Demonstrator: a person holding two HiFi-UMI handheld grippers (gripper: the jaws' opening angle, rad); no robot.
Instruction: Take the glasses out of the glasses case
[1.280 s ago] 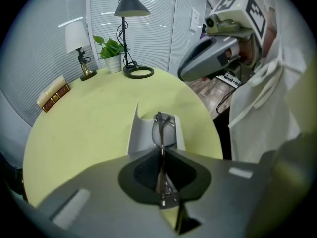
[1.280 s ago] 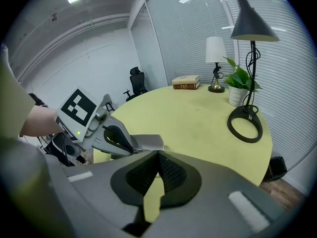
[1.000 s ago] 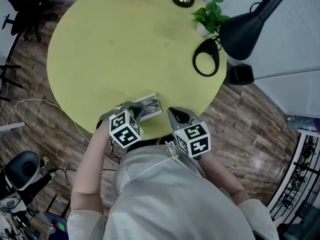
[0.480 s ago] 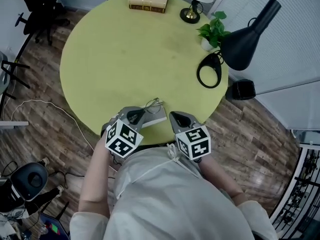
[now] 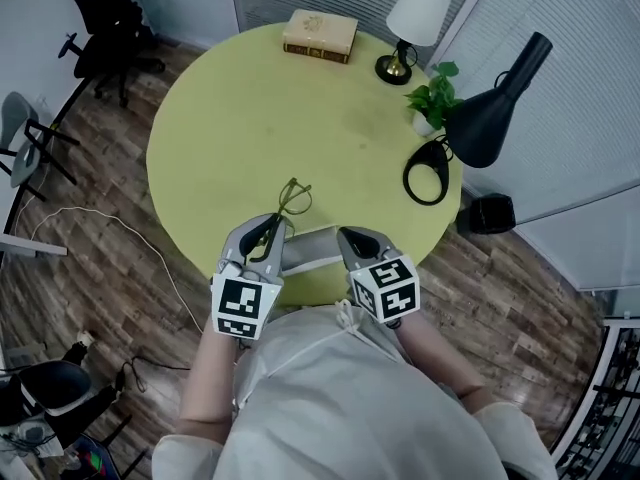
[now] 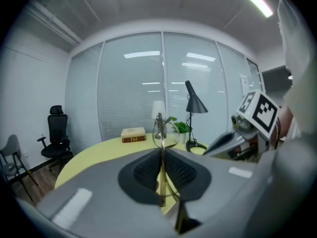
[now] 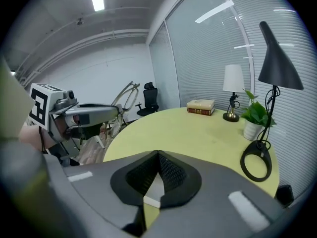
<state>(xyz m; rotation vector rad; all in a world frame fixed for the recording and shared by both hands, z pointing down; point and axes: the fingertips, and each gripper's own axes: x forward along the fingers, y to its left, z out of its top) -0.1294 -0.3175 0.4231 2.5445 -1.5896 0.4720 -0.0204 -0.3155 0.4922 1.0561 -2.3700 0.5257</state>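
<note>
The left tongs (image 5: 274, 226) clamp the glasses (image 5: 294, 196), raised clear of the case (image 5: 312, 248). The right tongs (image 5: 350, 238) grip that case on the worktop (image 5: 300, 118). Removal looks essentially done.

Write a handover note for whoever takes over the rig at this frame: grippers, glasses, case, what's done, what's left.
Left gripper: shut on the glasses by one temple, holding them up over the table.
Right gripper: shut on the glasses case, which sits at the table's near rim.
Done: the glasses are out of the case.
Left: probably set the glasses down and release the case.
</note>
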